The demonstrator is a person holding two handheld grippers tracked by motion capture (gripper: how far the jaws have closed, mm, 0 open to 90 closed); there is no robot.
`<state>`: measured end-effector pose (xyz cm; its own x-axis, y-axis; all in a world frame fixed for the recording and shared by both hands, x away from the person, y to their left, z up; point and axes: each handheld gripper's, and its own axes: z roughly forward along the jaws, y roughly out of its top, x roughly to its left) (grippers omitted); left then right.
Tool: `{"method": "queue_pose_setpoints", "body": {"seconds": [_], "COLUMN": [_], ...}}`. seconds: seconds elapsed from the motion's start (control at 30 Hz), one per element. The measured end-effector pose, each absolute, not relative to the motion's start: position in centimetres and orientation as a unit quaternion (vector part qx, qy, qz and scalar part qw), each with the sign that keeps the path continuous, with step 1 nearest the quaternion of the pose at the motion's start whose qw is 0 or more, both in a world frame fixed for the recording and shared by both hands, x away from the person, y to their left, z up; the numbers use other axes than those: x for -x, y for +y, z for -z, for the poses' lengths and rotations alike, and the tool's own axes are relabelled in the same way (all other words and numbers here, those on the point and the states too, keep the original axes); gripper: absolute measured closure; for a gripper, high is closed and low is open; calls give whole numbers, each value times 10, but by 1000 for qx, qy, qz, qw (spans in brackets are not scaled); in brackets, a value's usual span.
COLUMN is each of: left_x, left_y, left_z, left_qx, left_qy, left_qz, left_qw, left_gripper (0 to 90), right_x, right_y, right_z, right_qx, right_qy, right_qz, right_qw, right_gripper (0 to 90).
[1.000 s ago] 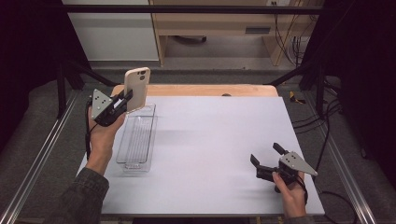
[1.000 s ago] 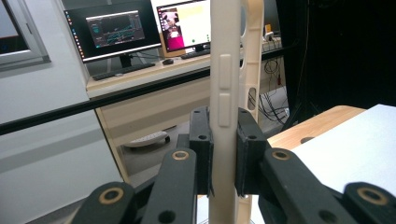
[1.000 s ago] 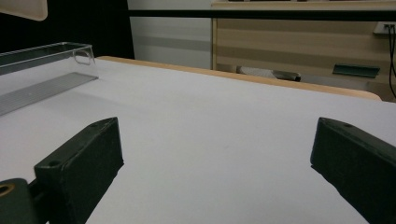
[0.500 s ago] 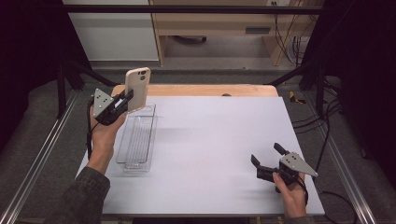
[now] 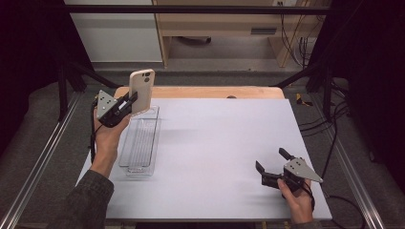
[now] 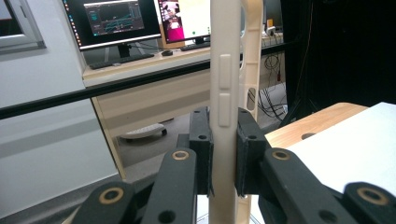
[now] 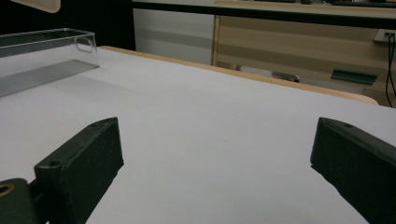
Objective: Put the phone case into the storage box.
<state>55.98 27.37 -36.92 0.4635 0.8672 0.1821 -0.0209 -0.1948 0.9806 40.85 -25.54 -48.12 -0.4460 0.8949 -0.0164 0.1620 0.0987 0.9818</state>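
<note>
A beige phone case [image 5: 142, 89] stands upright in the air above the far end of a clear plastic tray [image 5: 140, 143]. My left gripper [image 5: 130, 101] is shut on the case's lower part; in the left gripper view both pads clamp the phone case [image 6: 225, 93] by its edges. Near the table's front right corner my right gripper [image 5: 270, 166] rests low over the white surface, held by a hand, its jaws wide apart with nothing between them. The right gripper view shows the tray [image 7: 44, 56] far off at upper left.
The white table top [image 5: 219, 143] has a wooden strip [image 5: 210, 92] along its far edge. Metal rails [image 5: 38, 162] run along both sides. Beyond the table stand a desk with monitors [image 6: 116, 21] and cables [image 5: 305, 47].
The left gripper and the phone case have drifted slightly, staying above the tray's far end. The right gripper has not moved.
</note>
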Motion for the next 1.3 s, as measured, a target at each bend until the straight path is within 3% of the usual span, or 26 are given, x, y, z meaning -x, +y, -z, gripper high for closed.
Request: {"method": "queue_pose_setpoints", "body": {"seconds": [0.67, 1.3], "left_x": [-561, -582], "left_y": [275, 278], "left_z": [371, 390], "left_qx": [-660, -680], "left_qy": [329, 376], "left_qz": [-394, -353], "left_qw": [549, 521], "left_gripper": [792, 792], "right_x": [-407, -408], "right_y": [-241, -241], "right_z": [481, 481], "right_qx": [-384, -384], "right_qy": [656, 657], "right_qz": [-564, -564], "right_qw": [322, 320], "right_gripper": [24, 24]}}
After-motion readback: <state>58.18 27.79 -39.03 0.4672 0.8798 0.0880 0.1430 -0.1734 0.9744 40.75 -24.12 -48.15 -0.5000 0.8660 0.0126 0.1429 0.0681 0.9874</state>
